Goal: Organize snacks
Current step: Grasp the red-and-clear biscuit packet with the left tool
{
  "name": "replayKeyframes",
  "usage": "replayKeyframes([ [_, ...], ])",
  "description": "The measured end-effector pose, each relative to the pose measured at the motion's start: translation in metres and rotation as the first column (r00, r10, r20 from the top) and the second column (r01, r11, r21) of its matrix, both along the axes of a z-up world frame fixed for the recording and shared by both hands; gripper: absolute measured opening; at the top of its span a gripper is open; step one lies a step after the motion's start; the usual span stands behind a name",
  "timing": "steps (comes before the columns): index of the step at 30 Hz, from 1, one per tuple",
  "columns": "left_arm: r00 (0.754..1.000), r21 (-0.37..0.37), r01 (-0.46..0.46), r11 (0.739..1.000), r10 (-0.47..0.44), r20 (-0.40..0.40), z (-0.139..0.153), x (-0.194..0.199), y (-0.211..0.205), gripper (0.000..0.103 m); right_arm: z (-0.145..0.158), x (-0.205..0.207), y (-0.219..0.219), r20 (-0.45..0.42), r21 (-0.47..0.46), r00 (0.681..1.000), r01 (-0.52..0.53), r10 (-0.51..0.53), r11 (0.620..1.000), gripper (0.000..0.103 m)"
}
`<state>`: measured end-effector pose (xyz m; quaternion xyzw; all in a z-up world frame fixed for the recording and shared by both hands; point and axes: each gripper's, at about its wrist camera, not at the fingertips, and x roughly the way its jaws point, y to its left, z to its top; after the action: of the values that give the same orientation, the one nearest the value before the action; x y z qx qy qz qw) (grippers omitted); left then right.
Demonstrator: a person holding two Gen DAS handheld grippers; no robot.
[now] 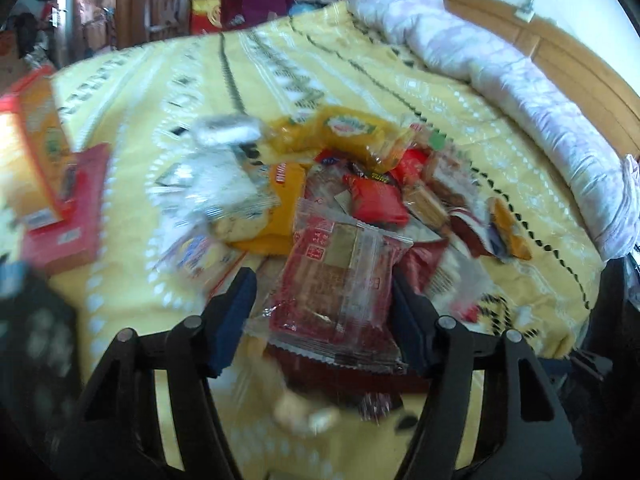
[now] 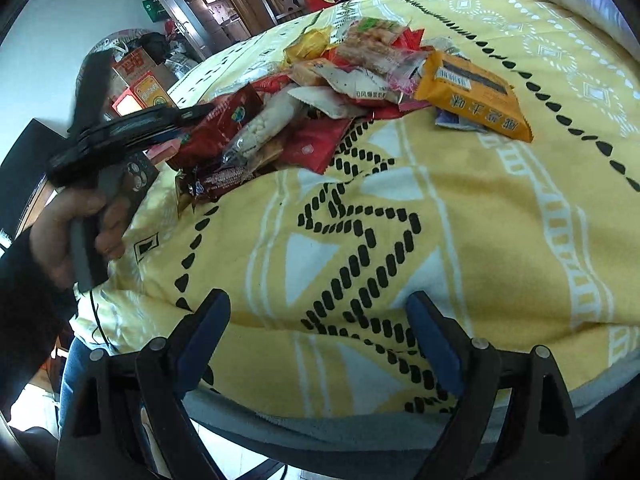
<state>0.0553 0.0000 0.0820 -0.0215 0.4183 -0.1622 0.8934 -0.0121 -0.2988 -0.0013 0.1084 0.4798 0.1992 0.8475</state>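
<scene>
Between left gripper (image 1: 324, 312) fingers: red packet (image 1: 340, 276) (untouched).

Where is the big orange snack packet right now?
In the right wrist view the orange packet lies on the yellow blanket at the right edge of the snack pile, partly over a small bluish wrapper.

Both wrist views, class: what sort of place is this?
Probably a bedroom: snack packets lie heaped on a yellow patterned bedspread, with a rolled quilt against a wooden headboard.
</scene>
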Motion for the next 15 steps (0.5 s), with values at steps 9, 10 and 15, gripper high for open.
replayKeyframes([
  [9, 0.992, 0.084, -0.121, 0.989, 0.117, 0.050, -0.015, -0.093, 0.032, 0.067, 0.012, 0.002, 0.009, 0.038, -0.011, 0.999, -0.027, 0.027, 1.000, 0.092],
  [10, 0.991, 0.087, -0.136, 0.987, 0.133, 0.033, -0.024, -0.095, 0.036, 0.067, 0.015, 0.003, 0.013, 0.046, -0.011, 0.998, -0.038, 0.038, 0.999, 0.092],
  [15, 0.986, 0.074, -0.166, 0.983, 0.167, -0.009, -0.048, -0.091, 0.043, 0.070, 0.032, 0.029, 0.037, 0.064, 0.075, 0.995, -0.085, 0.080, 0.994, 0.092],
])
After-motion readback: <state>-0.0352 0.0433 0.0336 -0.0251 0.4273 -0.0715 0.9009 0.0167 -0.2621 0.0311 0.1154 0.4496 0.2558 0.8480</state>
